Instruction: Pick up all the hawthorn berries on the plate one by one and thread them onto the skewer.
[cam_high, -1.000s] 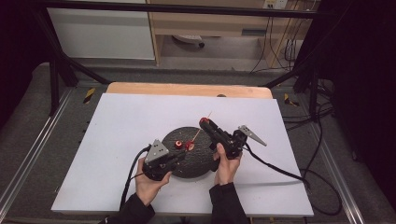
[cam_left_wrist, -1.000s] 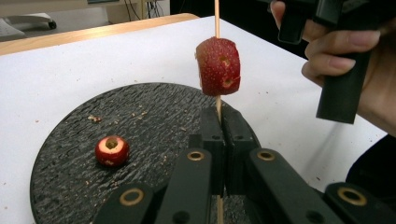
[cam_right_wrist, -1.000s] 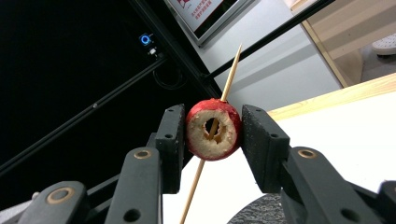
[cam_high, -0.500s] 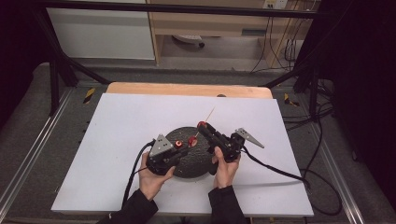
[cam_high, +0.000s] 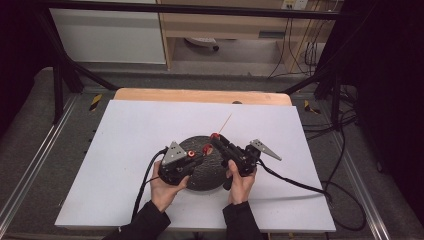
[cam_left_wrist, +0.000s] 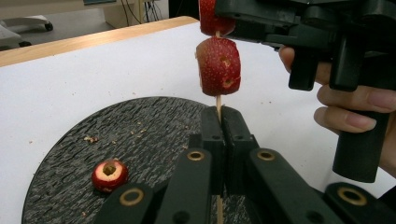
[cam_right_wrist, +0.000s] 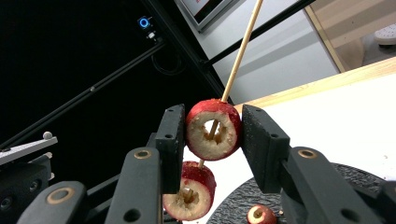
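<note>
Left gripper view has your left gripper (cam_left_wrist: 219, 122) clamped tight on the skewer (cam_left_wrist: 218, 102) above the dark plate (cam_left_wrist: 65, 140). Your right gripper (cam_right_wrist: 212, 130) pinches 1 cored red fruit (cam_right_wrist: 213, 129) threaded on it, a 2nd fruit (cam_right_wrist: 191, 191) just below.

Lab or recording rig, not home. White board (cam_high: 125, 165) laid over wooden table (cam_high: 200, 95) as staged work surface. Black metal frame (cam_high: 65, 65) around table, dark curtain beyond it. Loose cables (cam_high: 300, 55) behind table, plain cabinet (cam_high: 110, 35) at back left, grey carpet (cam_high: 30, 130) beside table.
</note>
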